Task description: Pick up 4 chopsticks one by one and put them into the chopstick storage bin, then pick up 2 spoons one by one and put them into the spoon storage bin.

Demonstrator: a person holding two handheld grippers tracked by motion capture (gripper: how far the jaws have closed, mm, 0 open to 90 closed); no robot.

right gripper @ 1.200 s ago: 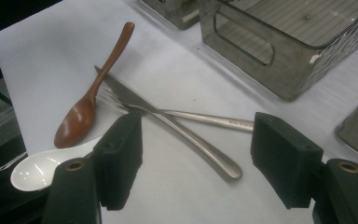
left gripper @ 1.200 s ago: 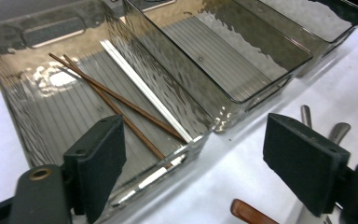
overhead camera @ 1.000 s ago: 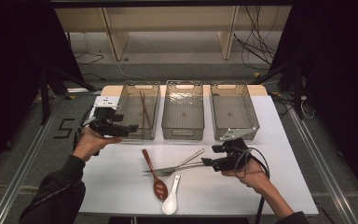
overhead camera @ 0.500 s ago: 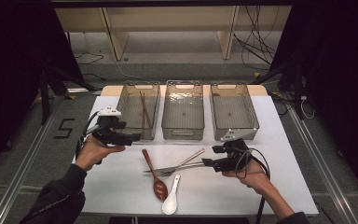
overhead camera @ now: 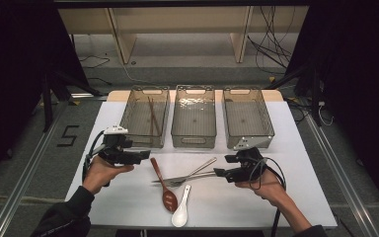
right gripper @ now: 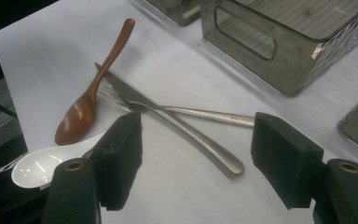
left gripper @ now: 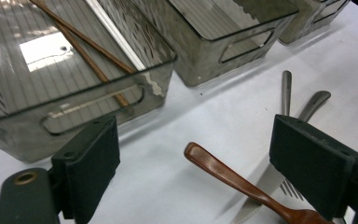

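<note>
Left claw (overhead camera: 140, 157) gaped wide over the wooden spoon (overhead camera: 162, 182)'s handle; right claw (overhead camera: 219, 172) gaped empty beside the fork (overhead camera: 190, 173).

One high camera, two tool cameras

The high view looks forward and down over the bench (overhead camera: 276, 197); each tool view sits close, sharing the wooden spoon (overhead camera: 163, 182) (left gripper: 242, 184) (right gripper: 91, 91).
</note>
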